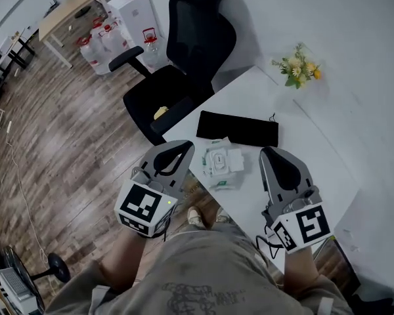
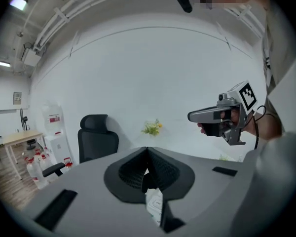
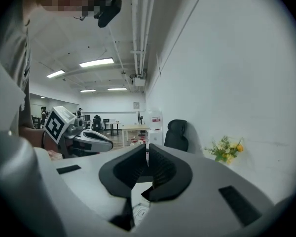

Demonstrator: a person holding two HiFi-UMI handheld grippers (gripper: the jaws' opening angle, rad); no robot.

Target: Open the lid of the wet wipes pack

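Note:
The wet wipes pack (image 1: 221,167) lies flat on the white table (image 1: 315,149) near its front edge, and its white lid flap (image 1: 235,159) looks folded out to the right. Both grippers hang in the air above and nearer to me than the pack, touching nothing. My left gripper (image 1: 188,147) is left of the pack with its jaws meeting, empty. My right gripper (image 1: 268,152) is to the pack's right, also shut and empty. Below the closed jaws a bit of the pack (image 2: 155,204) shows in the left gripper view, and the pack (image 3: 139,212) in the right gripper view.
A black pouch (image 1: 238,128) lies just beyond the pack. A black office chair (image 1: 184,64) stands at the table's far left corner. A small flower bunch (image 1: 297,67) sits at the back by the wall. Water jugs (image 1: 98,41) and a wooden table (image 1: 69,15) stand across the floor.

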